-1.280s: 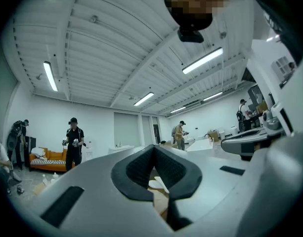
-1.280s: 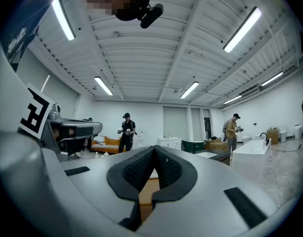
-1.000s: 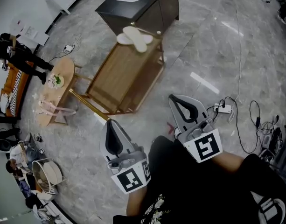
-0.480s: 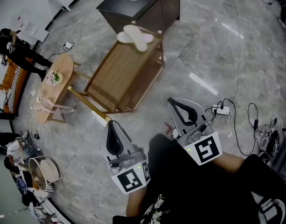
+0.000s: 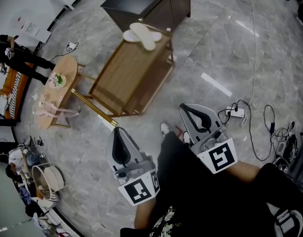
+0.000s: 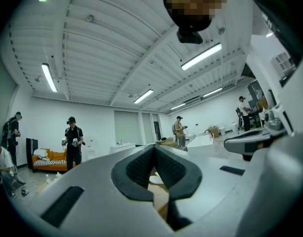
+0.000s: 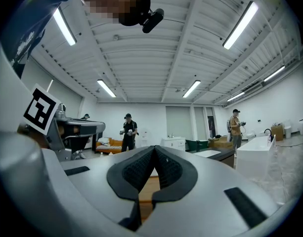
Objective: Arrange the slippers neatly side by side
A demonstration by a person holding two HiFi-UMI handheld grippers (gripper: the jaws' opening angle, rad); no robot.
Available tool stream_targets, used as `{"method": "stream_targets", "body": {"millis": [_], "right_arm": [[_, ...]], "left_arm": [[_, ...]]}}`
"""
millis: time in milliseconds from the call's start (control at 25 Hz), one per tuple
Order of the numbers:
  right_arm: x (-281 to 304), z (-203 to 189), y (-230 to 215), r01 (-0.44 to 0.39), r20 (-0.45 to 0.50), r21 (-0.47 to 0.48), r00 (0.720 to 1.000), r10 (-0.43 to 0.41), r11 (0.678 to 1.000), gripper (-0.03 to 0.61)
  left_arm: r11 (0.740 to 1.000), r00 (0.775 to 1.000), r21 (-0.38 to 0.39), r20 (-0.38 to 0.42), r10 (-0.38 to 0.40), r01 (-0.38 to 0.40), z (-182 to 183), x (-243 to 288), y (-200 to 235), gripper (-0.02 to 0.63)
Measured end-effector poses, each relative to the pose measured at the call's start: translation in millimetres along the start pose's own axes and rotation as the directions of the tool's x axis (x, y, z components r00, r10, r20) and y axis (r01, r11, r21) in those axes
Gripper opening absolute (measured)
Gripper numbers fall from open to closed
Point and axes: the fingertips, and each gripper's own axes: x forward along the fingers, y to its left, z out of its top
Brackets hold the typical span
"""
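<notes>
Two cream slippers [image 5: 142, 35] lie crossed over each other on the far end of a wooden table [image 5: 129, 80], well ahead of me in the head view. One slipper [image 6: 154, 180] shows through the left jaws in the left gripper view. My left gripper [image 5: 116, 131] is shut and empty, held level at the lower middle, short of the table's near corner. My right gripper [image 5: 184, 106] is shut and empty too, to the right of the table. Both grippers are far from the slippers.
A dark cabinet [image 5: 156, 4] stands just behind the wooden table. A small oval side table [image 5: 57, 90] with a plant is at the left. Cables and a power strip [image 5: 237, 113] lie on the marble floor at the right. People [image 5: 18, 58] stand at the far left.
The table and slippers have slid slightly up in the head view, and a white shoe tip has appeared between the grippers. The grippers have stayed put and shut.
</notes>
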Motion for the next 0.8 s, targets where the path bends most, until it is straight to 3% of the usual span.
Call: {"method": "stream_targets", "body": {"millis": [440,800], "right_arm": [[-3.8,-14.4,-21.8,0.072,-0.059,-0.013,0.996,-0.073,0.997,-0.002],[22.5,-25.2,-31.0,0.049,-0.084,0.001,0.995,-0.048,0.999,-0.002]], "left_arm": [[0.998,0.998,-0.019,-0.029,-0.056,0.055,-14.6,18.6,-8.7,-0.011],[0.998,0.997,-0.015,-0.048,-0.066,0.066,-19.2,45.6,-6.7,-0.011]]}}
